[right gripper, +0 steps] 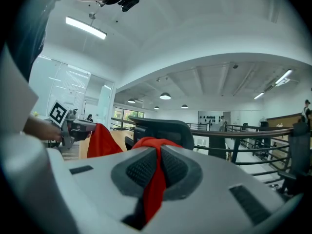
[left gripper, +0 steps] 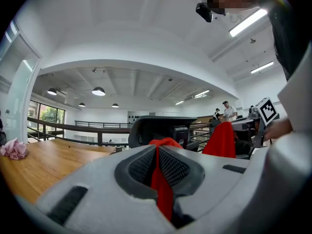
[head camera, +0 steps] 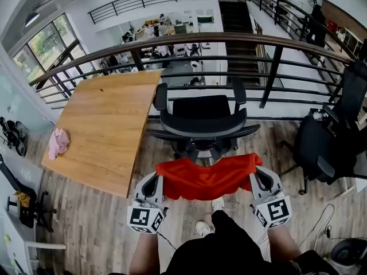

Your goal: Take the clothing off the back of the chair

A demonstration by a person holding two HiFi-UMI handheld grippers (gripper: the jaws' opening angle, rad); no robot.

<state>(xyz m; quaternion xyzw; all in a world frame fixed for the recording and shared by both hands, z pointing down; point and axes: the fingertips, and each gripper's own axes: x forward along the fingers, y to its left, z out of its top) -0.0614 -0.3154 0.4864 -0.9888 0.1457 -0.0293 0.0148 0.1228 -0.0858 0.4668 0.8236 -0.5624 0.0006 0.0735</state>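
Left hand-held gripper (head camera: 155, 182) and right hand-held gripper (head camera: 259, 177), light-grey moulded plastic shells, dark-grey ribbed rubber pads (left gripper: 173, 167) in rounded recesses, white cube with black square markers (head camera: 146, 216) at each rear, person's black clothing (head camera: 212, 251), white shoes (head camera: 202, 228)

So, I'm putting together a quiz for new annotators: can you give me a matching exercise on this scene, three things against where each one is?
Things:
1. red garment
2. pink cloth
3. middle chair

Places:
A. on the table, near its edge
B. by the railing, back bare
C. stretched between the left gripper and right gripper

Pairs: 1-C, 2-A, 3-B.
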